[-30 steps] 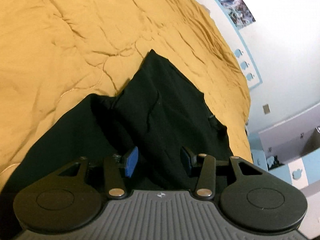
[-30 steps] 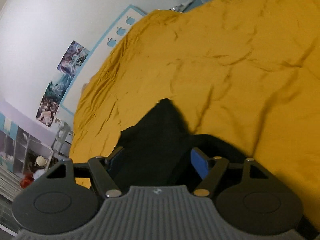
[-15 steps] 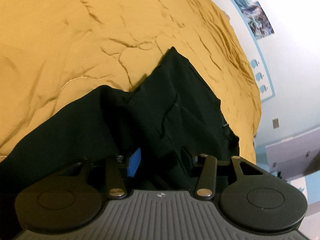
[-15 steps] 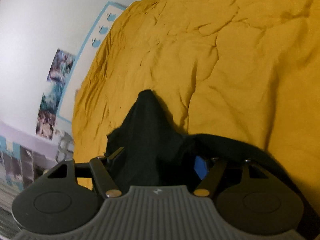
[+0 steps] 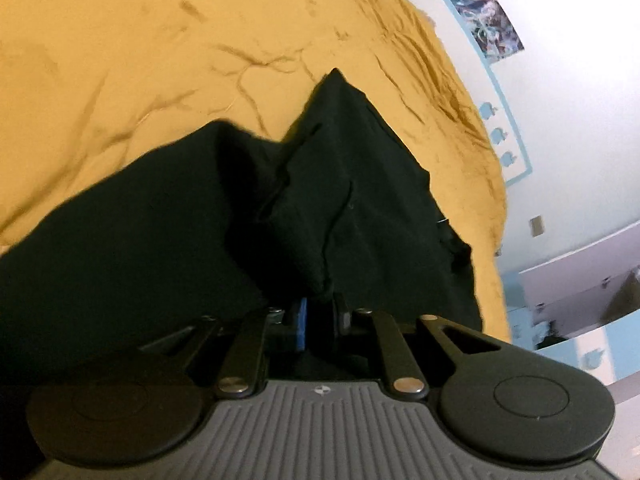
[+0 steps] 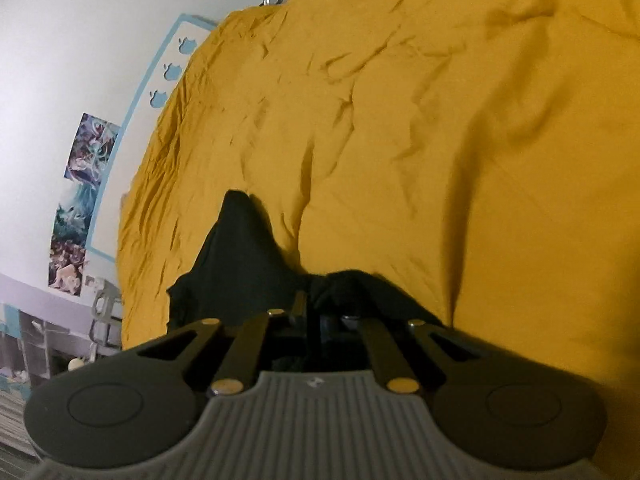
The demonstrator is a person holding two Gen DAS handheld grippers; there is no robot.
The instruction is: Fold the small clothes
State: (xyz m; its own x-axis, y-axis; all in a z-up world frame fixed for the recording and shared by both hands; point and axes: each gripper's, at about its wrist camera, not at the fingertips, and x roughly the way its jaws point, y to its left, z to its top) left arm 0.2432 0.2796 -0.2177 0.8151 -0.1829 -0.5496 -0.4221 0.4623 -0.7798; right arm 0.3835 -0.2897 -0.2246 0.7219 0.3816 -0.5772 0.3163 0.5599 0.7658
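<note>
A black garment (image 5: 352, 200) lies on a yellow bedspread (image 5: 160, 60). In the left wrist view it spreads from the gripper up to a pointed corner, with a second fold to the left. My left gripper (image 5: 320, 308) is shut on the near edge of the black garment, cloth bunched between its jaws. In the right wrist view the black garment (image 6: 240, 256) shows as a narrow peak ahead. My right gripper (image 6: 316, 308) is shut on another part of its near edge.
The yellow bedspread (image 6: 440, 120) is wrinkled and fills most of both views. A white wall with posters (image 6: 84, 184) and a blue border runs along the bed's far side. Shelves and furniture (image 5: 580, 280) stand beyond the bed's end.
Both grippers have closed from open onto the near edge of the black garment. The cloth has bunched up at the jaws and both views have shifted.
</note>
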